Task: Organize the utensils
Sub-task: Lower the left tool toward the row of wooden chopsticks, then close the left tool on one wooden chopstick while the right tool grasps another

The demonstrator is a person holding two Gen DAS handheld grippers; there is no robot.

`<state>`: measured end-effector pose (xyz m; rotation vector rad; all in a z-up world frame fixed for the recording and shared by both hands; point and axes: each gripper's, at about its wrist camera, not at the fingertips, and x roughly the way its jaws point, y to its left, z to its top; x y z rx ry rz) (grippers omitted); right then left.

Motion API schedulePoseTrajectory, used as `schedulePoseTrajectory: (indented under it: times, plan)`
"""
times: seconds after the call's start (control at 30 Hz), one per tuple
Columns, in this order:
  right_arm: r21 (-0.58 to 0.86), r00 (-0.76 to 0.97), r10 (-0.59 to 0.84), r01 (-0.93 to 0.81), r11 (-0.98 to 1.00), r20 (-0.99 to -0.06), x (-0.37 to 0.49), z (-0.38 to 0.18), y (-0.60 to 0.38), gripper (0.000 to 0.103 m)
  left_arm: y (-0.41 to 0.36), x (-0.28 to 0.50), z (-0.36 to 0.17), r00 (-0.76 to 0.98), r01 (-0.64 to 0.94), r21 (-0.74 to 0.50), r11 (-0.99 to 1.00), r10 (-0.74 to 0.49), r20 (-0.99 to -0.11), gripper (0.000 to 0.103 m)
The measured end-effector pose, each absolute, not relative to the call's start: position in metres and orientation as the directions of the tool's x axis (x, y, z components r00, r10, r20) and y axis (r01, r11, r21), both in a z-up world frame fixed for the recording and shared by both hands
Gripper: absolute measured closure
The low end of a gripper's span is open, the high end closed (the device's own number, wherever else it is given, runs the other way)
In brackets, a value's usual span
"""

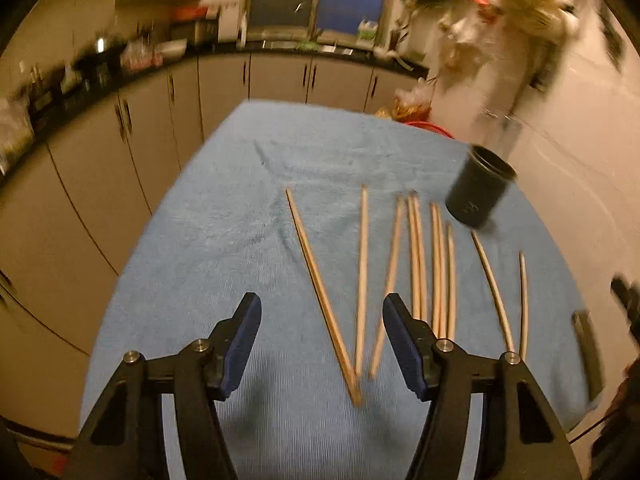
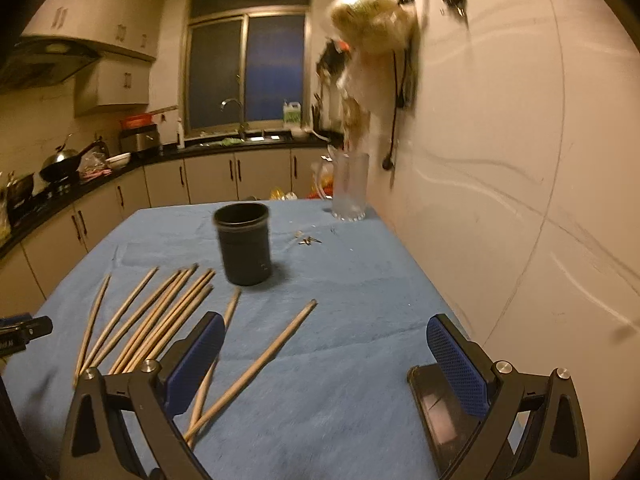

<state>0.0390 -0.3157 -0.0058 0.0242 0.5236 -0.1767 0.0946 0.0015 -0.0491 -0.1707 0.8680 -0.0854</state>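
Wooden chopsticks (image 1: pixel 362 280) are spread on the blue-clothed bench (image 1: pixel 224 232) beside a black cup (image 2: pixel 243 244); both grippers' fingers (image 1: pixel 250 340) are held apart, nothing gripped.

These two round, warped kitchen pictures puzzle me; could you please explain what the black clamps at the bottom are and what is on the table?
A person holds one clamp-like tool in each hand, each with a wide-angle camera looking forward along its two fingers. One picture comes from the left hand-held gripper, the other from the right hand-held gripper. Both stand open and hold nothing. On the blue cloth lie loose wooden chopsticks, spread side by side. Behind them stands a black cup, upright and empty as far as can be seen. Further back, by the wall, stands a clear glass jug.
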Motion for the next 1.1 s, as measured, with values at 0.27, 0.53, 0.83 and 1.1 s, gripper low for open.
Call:
schedulePoseTrajectory:
  times: [0.27,0.53,0.83,1.1]
  plan:
    - [0.109,0.764,-0.036,0.138,0.984,-0.644,0.121,-0.027,-0.354,0.015,0.003,0.219,-0.078,0.495,-0.026,-0.187,0.982,-0.15,-0.856,0.053]
    - [0.286,0.472,0.15,0.231,0.93,-0.869,0.195,-0.065,-0.384,0.055,0.0,0.263,-0.098,0.328,-0.075,-0.204,0.976,-0.169,-0.929,0.074]
    - [0.21,0.333,0.117,0.257,0.943,-0.935,0.243,-0.086,-0.364,0.071,0.005,0.276,-0.095,0.266,-0.09,-0.223,0.971,-0.193,-0.945,0.074]
    - [0.127,0.263,0.049,0.289,0.949,-0.964,0.257,-0.097,-0.356,0.078,0.004,0.298,-0.095,0.226,-0.099,-0.204,0.974,-0.177,-0.958,0.074]
